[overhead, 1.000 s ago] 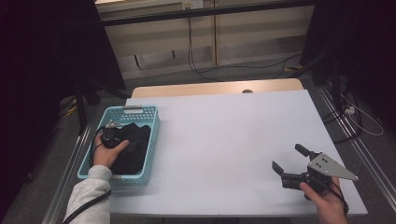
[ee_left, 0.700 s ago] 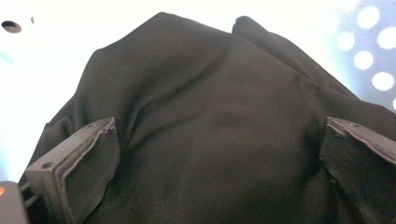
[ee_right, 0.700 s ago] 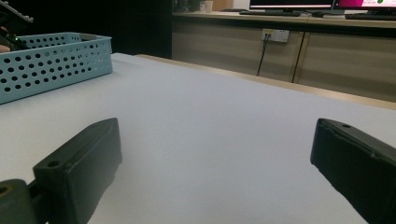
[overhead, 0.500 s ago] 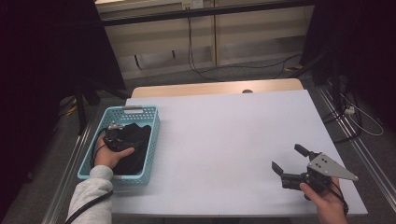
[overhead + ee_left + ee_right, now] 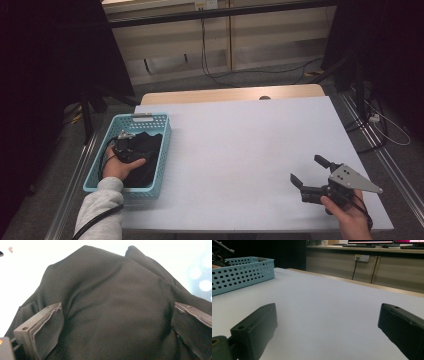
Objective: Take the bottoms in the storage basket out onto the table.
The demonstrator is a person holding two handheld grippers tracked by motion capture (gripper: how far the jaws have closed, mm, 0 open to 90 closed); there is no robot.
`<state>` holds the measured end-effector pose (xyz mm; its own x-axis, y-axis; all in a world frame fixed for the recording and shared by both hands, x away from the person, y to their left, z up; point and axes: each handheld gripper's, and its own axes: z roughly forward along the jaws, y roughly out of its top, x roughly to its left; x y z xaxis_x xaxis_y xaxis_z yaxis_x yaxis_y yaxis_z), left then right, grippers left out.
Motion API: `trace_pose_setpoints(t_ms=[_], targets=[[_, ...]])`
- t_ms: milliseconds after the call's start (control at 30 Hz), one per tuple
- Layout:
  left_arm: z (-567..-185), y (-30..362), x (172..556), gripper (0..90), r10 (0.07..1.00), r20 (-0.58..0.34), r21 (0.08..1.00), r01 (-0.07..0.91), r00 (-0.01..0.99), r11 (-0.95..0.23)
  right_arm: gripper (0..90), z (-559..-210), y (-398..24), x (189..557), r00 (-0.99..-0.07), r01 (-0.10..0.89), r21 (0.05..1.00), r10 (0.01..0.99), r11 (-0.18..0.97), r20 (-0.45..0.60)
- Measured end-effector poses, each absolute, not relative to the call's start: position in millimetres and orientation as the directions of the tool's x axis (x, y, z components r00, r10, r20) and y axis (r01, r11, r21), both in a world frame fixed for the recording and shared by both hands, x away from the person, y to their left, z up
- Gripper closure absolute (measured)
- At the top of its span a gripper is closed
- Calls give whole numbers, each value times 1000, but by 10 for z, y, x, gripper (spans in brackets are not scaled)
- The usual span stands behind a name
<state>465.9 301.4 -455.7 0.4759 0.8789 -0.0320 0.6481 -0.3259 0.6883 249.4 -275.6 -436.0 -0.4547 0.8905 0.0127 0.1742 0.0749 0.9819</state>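
Observation:
A black cloth (image 5: 148,151) lies bunched inside a light blue perforated basket (image 5: 165,131) at the table's left side. My left gripper (image 5: 130,148) is down in the basket, on top of the cloth. In the left gripper view the left gripper (image 5: 117,305) is open, its jaws wide apart and pressed against the dark fabric (image 5: 112,290), which bulges between them. My right gripper (image 5: 305,168) is held low over the white table near its front right corner. It is open, with nothing between its jaws, and the right gripper (image 5: 328,308) points across the table towards the basket (image 5: 239,272).
The white table top (image 5: 240,140) stretches between basket and right gripper. A wooden strip (image 5: 225,94) runs along its far edge. Dark stands and cables (image 5: 360,85) are on the floor beyond the right side.
My left hand and gripper have shifted slightly to the right within the basket, over the cloth. The right gripper has stayed where it was.

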Motion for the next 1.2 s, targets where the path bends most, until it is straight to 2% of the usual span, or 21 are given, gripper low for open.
trace_pose_setpoints(t_ms=[533,767,900,1067,1200], targets=[[-4552,2988,4649,13,890,-41,680,665,455,-309,16,-4364,-2748,2504,-458,178,981,889,83,7],[-4535,2979,4644,56,890,-46,677,669,454,-306,17,-4366,-2739,2510,-463,177,980,886,88,4],[-4510,2970,4635,140,886,-65,679,671,459,-298,17,-4366,-2737,2513,-463,179,980,887,90,3],[-4486,2959,4626,335,874,-84,690,661,478,-295,17,-4365,-2735,2508,-463,180,979,886,91,2],[-4478,2951,4626,396,867,-91,688,661,489,-300,17,-4366,-2738,2513,-464,179,980,886,92,2]])
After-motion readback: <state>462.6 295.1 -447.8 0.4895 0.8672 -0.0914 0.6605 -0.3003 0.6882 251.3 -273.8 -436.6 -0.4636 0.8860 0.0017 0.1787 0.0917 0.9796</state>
